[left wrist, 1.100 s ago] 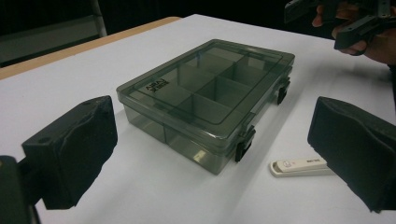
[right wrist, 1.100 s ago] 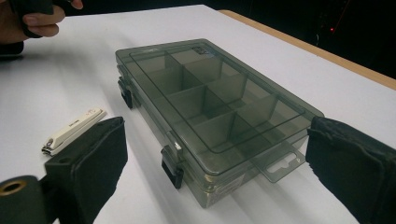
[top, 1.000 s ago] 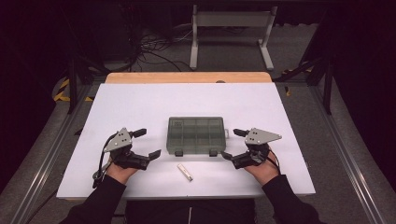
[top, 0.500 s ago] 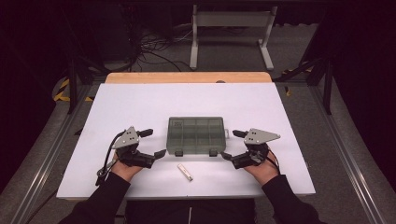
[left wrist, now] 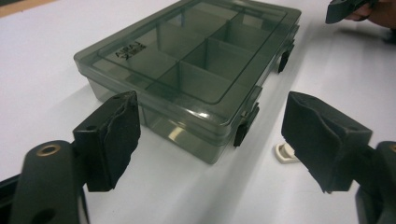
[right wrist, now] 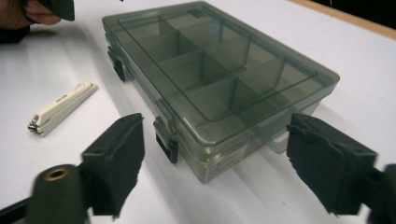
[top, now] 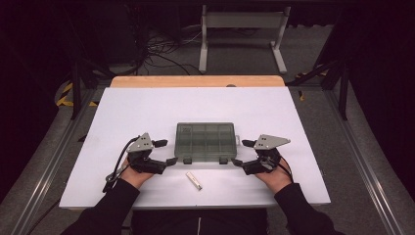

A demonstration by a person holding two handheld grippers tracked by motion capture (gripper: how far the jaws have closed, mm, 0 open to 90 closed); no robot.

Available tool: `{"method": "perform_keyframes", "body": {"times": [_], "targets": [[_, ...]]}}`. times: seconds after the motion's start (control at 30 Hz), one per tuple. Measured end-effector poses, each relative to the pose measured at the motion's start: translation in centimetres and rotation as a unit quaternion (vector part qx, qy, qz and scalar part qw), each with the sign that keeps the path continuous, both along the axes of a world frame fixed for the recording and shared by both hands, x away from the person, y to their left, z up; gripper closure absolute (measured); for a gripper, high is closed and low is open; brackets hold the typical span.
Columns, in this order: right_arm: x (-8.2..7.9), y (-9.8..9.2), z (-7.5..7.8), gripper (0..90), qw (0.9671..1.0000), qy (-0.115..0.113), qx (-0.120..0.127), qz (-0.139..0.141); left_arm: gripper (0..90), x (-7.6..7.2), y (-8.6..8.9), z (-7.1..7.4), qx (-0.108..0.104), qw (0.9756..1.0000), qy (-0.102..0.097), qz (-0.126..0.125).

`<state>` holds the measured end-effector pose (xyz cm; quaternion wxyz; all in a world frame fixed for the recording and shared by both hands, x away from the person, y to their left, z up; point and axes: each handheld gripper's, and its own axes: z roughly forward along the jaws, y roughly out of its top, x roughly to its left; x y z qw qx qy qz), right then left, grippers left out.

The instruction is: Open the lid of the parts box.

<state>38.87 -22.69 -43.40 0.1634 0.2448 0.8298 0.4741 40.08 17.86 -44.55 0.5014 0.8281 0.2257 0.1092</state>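
1. On the white surface (top: 147, 107), near its front edge, a smoky translucent compartment box (top: 205, 142) lay flat with its lid shut; the dividers showed through the lid.
2. Two dark latches (top: 222, 160) sat on the box's long front side, facing the person.
3. Just in front of the box, apart from it, a small cream nail clipper (top: 194, 180) lay on the surface, slanted, roughly midway between the two hands.
4. At the box's left end, the left gripper (top: 164, 152) pointed toward the near left corner. Its jaws had just been closing, yet they stood released, a wide gap between them; in the left gripper view the box corner (left wrist: 210, 154) lay ahead of the pads, not pressed by them.
5. At the right end, the right gripper (top: 242, 153) mirrored it, aimed at the near right corner. Its jaws had likewise just been closing but remained apart, gripping nothing; the right gripper view showed the corner (right wrist: 205, 168) beyond the black pads, untouched.
6. Each gripper carried a grey three-cornered plate on top, and a cable trailed from the left one toward the person's sleeve.
7. Behind the white surface a wooden edge (top: 195, 81) showed, with a pale metal stand (top: 242, 34) on the floor beyond it.
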Motion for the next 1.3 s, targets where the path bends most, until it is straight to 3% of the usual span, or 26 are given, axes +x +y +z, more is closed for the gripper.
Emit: {"method": "perform_keyframes", "body": {"times": [0.33,0.47,0.57,0.97,1.3], "targets": [[0.4,0.0,-0.5,34.5,0.9997,0.020,-0.016,0.002,32.7,0.4,-0.2,-0.6,0.032,0.9993,0.018,-0.001],[0.5,0.0,-0.6,38.8,0.9995,0.024,-0.022,0.004,39.0,0.7,-0.1,-0.7,0.037,0.9991,0.020,-0.007],[0.5,0.0,-0.7,43.4,0.9993,0.025,-0.029,0.007,42.7,0.7,-0.2,-0.9,0.038,0.9986,0.036,-0.011],[0.5,0.2,-1.0,54.1,0.9981,0.036,-0.049,0.012,54.7,0.7,-0.7,-1.3,0.066,0.9970,0.036,-0.018],[0.5,0.2,-1.0,58.4,0.9979,0.039,-0.050,0.012,63.5,0.5,-0.7,-1.2,0.071,0.9967,0.031,-0.024]]}}
